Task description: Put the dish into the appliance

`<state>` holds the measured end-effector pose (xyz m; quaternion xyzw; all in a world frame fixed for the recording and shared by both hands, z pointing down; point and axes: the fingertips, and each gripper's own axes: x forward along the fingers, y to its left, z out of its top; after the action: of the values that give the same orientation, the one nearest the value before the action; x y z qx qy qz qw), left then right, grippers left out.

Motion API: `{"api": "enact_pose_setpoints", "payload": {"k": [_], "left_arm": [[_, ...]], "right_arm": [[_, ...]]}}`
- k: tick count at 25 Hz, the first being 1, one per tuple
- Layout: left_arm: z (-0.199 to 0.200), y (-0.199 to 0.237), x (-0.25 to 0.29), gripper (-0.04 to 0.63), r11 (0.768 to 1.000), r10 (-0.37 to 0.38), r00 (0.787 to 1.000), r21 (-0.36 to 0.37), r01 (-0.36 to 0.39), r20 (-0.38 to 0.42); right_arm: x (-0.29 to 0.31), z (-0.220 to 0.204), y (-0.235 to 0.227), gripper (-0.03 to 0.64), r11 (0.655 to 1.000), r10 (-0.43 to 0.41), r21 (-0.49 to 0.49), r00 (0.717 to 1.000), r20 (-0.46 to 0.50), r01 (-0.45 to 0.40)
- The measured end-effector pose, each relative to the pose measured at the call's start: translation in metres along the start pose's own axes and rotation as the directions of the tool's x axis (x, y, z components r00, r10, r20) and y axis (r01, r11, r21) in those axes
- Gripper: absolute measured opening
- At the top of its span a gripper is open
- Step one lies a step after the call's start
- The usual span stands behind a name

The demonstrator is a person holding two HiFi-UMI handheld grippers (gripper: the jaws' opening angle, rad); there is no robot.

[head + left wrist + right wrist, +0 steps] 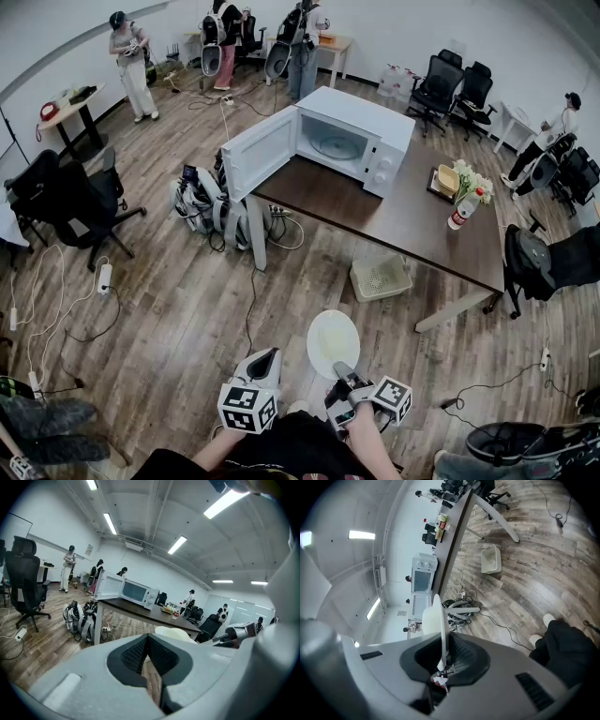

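Gripping the dish [333,341] by its rim, the right gripper [343,371] holds it over the floor [169,309], well apart from the open microwave [361,141] on the table [412,220]; the left gripper [267,358] has its jaws together, empty.

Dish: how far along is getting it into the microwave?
Done: the door of the microwave stands open; the right hand-held gripper is shut on the dish. In hand: dish held over the floor, short of the table. Left: carry it over, set it inside.

Bright ceiling strip lights [110,523]; fisheye edges bend, perhaps softly blurred.
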<state>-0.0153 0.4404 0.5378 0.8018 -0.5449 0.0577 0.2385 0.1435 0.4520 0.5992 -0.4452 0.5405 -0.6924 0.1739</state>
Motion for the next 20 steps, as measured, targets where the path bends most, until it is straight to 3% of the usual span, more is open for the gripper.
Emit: {"api": "enact_pose_setpoints", "payload": {"k": [8,12,20], "left_arm": [[0.003,-0.012,0.002,0.002,1.0,-0.009,1.0,0.017,0.009,0.029],[0.001,-0.018,0.004,0.002,1.0,-0.003,0.999,0.013,0.003,0.043],[-0.005,-0.015,0.027,0.002,1.0,-0.019,1.0,-0.013,0.019,0.01]], "right_arm": [[0.002,-0.012,0.019,0.035,0.995,0.05,-0.083,0.998,-0.04,-0.053],[0.007,-0.009,0.026,0.035,0.992,0.092,-0.075,0.994,-0.065,-0.096],[0.021,0.011,0.028,0.037,0.991,0.063,-0.115,0.997,-0.041,-0.067]]}}
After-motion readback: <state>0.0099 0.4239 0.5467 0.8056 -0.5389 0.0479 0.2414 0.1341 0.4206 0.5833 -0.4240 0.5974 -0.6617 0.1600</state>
